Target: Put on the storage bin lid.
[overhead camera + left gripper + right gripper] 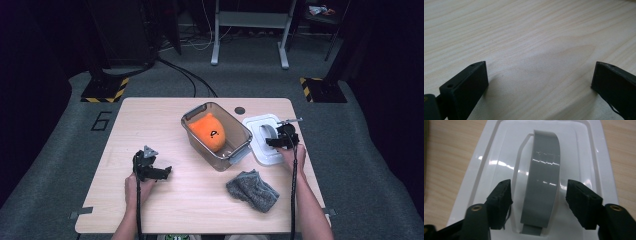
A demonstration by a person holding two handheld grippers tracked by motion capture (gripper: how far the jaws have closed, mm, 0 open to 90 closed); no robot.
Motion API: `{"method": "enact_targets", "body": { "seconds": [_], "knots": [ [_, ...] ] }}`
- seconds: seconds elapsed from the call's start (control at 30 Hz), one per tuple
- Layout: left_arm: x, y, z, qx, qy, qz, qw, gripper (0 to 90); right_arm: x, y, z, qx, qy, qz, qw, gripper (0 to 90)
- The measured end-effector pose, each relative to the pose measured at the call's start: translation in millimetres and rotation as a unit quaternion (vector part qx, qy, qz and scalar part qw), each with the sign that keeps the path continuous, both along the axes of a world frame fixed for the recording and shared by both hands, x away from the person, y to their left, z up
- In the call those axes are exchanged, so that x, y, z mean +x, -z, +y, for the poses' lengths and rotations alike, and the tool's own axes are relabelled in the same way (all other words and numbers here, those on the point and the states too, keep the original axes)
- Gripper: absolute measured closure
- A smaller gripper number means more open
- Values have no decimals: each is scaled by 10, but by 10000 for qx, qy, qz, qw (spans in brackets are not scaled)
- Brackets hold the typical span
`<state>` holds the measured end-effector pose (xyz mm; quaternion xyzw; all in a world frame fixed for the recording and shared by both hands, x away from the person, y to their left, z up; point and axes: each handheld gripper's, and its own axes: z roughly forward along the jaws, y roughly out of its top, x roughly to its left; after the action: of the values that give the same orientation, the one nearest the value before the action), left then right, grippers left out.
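Nearest the person, the left gripper (159, 172) sits low over bare table (150, 120), jaws spread wide with nothing but wood grain between them. Just right of centre lies a crumpled grey cloth (252, 190), soft and untouched. Further up on the right, here's the action: the right gripper (537, 203) is over the white lid (486, 170), which lies flat on the table just beside the clear bin (200, 142), and its jaws straddle the lid's grey handle (542, 180), one on each side with a sliver of gap showing, so they're part-open and not yet pinching. That arched handle strap is clearly the place to take hold; it stands up from a recess while the rest of the lid is broad, flat and glossy. I'd judge the lid light and stiff, hard plastic, and slick enough that a grip on the rim would slide. Held by the handle's middle it should hang level; off-centre and it may tip. Beyond it, the bin stands open with an orange plush toy (209, 131) inside, and past the table, grey floor and a white frame's legs (250, 35).
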<state>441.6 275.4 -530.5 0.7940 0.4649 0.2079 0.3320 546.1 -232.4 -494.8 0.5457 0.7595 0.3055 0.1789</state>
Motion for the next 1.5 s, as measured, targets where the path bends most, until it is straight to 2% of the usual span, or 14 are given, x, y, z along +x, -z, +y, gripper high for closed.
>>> {"method": "enact_targets", "body": {
  "seconds": [0.07, 0.2, 0.23, 0.27, 0.47, 0.87, 1.1, 1.5],
  "knots": [
    [0, 0, 1, -7, 6, 5, 10000, 3, 32, 7, 0, 95, 53, -33, 9999, 430],
    [0, 0, 0, -2, -2, 2, 10000, 4, 76, 35, 67, -8, -12, -13, 10000, 549],
    [0, 0, 0, -2, -2, 2, 10000, 4, 76, 35, 67, -8, -12, -13, 10000, 549],
    [0, 0, 0, -1, -1, 0, 10000, 4, 86, 50, 84, -86, 10, -31, 10000, 609],
    [0, 0, 0, -1, -4, 1, 10000, 4, 78, 43, 45, 131, 108, -109, 9998, 661],
    [-1, 0, -1, 1, -7, 1, 10000, 4, -20, -118, 67, 248, 10, -246, 9994, 665],
    [-1, 0, -1, 3, -7, -3, 10000, 4, -74, -221, 79, 136, -75, -344, 9993, 665],
    [-8, -1, -5, 17, -9, -23, 10000, 4, -203, -440, -57, 170, -9, -441, 9989, 666]
  ]
}}
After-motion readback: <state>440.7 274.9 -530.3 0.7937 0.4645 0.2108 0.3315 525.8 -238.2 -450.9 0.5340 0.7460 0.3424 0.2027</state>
